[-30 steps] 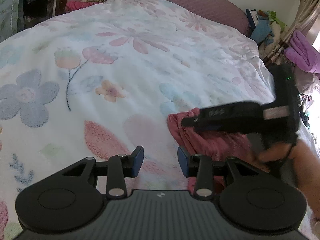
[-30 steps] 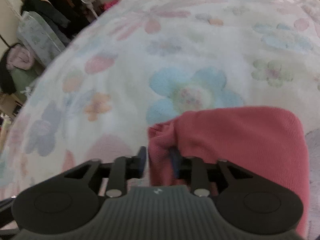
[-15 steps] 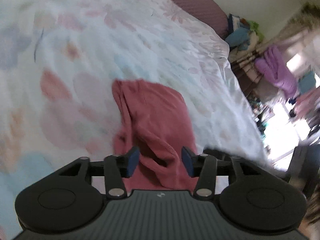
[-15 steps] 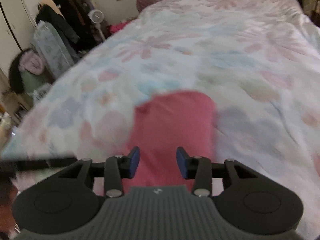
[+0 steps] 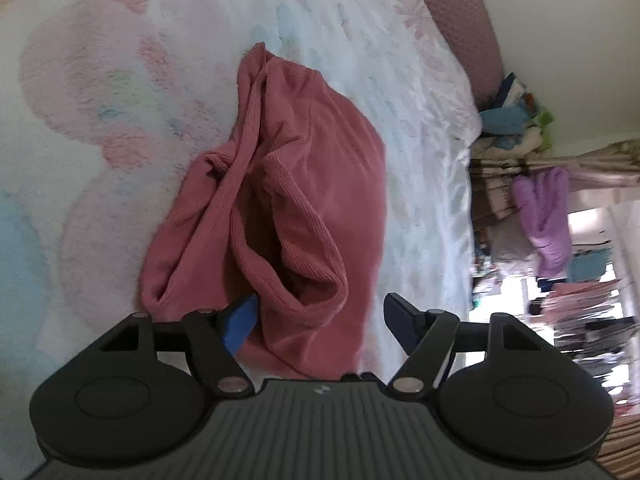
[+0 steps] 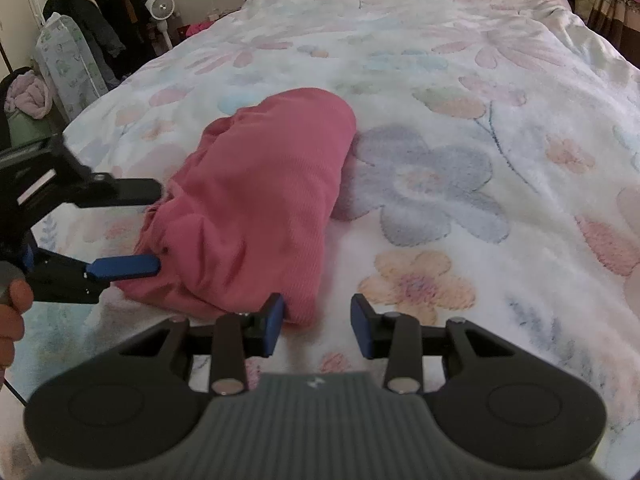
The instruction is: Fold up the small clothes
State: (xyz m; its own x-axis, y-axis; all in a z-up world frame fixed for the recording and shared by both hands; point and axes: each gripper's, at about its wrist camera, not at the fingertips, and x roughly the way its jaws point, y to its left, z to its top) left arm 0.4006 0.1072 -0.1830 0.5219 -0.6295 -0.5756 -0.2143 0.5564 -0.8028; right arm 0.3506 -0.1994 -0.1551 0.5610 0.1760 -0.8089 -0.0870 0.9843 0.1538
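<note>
- Pink ribbed garment (image 6: 264, 200), bunched and loosely folded, lying on the bed toward its near edge; open hem or sleeve mouth turned toward the left wrist camera.
- Bed cover (image 6: 460, 92): white, fleecy, printed with pastel flowers; grey-blue flower just beside the garment, orange one nearer the right gripper.
- Mauve dotted pillow (image 5: 460, 20) at the head of the bed.
- Room, left side in right wrist view: dark coats on a rack (image 6: 92, 12), small white fan (image 6: 160, 6), patterned bag, bundled fabrics.
- Room, other side: purple cloth (image 5: 548, 216) hanging, heaped soft items, bright doorway, blurred.
- Left gripper (image 6: 156, 228): entering from the left, level over the bed, held by a hand (image 6: 10, 312) at the frame edge; camera view rolled sideways.
- Left fingers: wide apart and opening, garment's end between them, blue pads not pressing it.
- Right gripper (image 6: 316, 322): angled down at the bed, beside the garment's near corner.
- Right fingers: partly apart, released; left pad touching or just beside the cloth edge, bare bed cover in the gap.
</note>
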